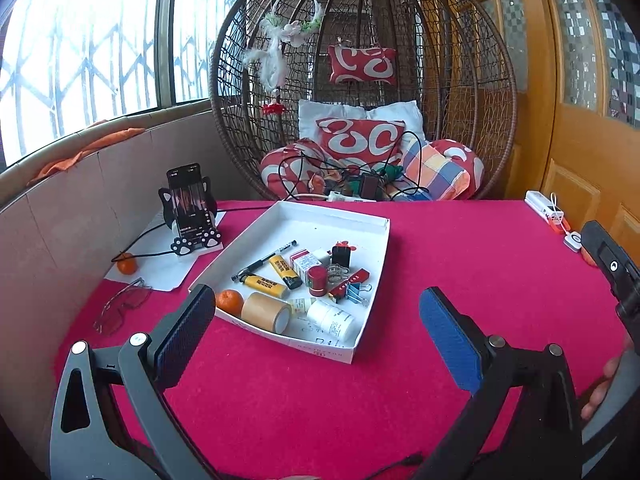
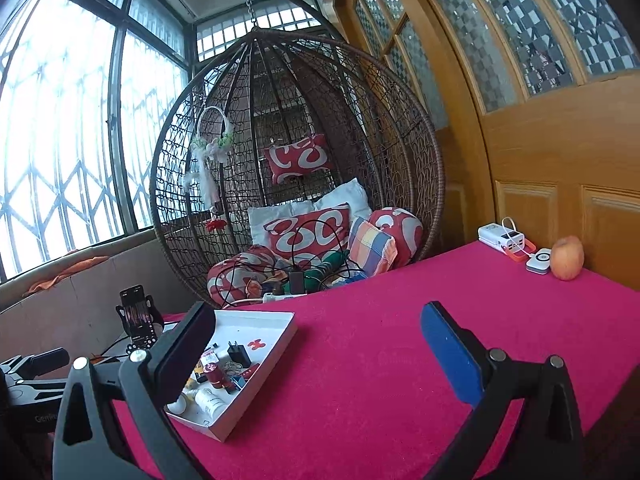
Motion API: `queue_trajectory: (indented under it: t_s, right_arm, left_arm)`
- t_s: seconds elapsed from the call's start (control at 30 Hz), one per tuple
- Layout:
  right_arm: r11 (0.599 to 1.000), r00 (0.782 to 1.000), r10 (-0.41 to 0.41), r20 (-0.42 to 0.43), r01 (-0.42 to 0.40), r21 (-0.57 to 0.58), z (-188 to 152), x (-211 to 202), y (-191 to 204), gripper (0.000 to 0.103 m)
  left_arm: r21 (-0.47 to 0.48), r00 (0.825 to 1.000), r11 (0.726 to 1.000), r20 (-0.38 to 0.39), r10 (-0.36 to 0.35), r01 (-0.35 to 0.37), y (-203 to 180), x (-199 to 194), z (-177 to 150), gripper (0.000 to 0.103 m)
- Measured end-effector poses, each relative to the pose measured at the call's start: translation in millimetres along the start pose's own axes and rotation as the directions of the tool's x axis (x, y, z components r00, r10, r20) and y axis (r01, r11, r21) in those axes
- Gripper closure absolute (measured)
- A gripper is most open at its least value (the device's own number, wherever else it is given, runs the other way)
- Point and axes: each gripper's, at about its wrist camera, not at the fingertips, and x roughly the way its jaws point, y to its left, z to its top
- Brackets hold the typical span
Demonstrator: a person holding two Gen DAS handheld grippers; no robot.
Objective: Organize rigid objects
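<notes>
A white tray [image 1: 372, 240] sits on the red tablecloth and holds several small items: two yellow lighters [image 1: 285, 271], a black pen [image 1: 264, 260], a tape roll [image 1: 266, 312], an orange [image 1: 229, 302], a white jar [image 1: 334, 319], a red stamp [image 1: 317, 280], binder clips [image 1: 356, 292] and a black charger [image 1: 341, 255]. My left gripper [image 1: 316, 336] hovers open just in front of the tray, empty. My right gripper [image 2: 320, 344] is open and empty to the right of the tray [image 2: 280, 344], above bare cloth. The other gripper's body [image 1: 612, 268] shows at the right edge.
A phone on a paw-shaped stand [image 1: 190, 208] and a second orange [image 1: 127, 263] sit on paper at the left, with pink glasses [image 1: 124, 308] nearby. A power bank [image 2: 502, 236], a small white device [image 2: 538, 263] and an apple [image 2: 567, 258] lie at the far right. A wicker hanging chair [image 1: 360, 80] stands behind the table.
</notes>
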Motion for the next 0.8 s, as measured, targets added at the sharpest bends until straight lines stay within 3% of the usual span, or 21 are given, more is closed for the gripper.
queue_trajectory:
  t_s: [0.8]
  right_arm:
    - [1.0,1.0,0.001,0.026,-0.002,0.028,0,-22,-7,0.0]
  left_arm:
    - [-0.003,1.0,1.0,-0.018,0.013,-0.013,-3,-10,-7,0.0]
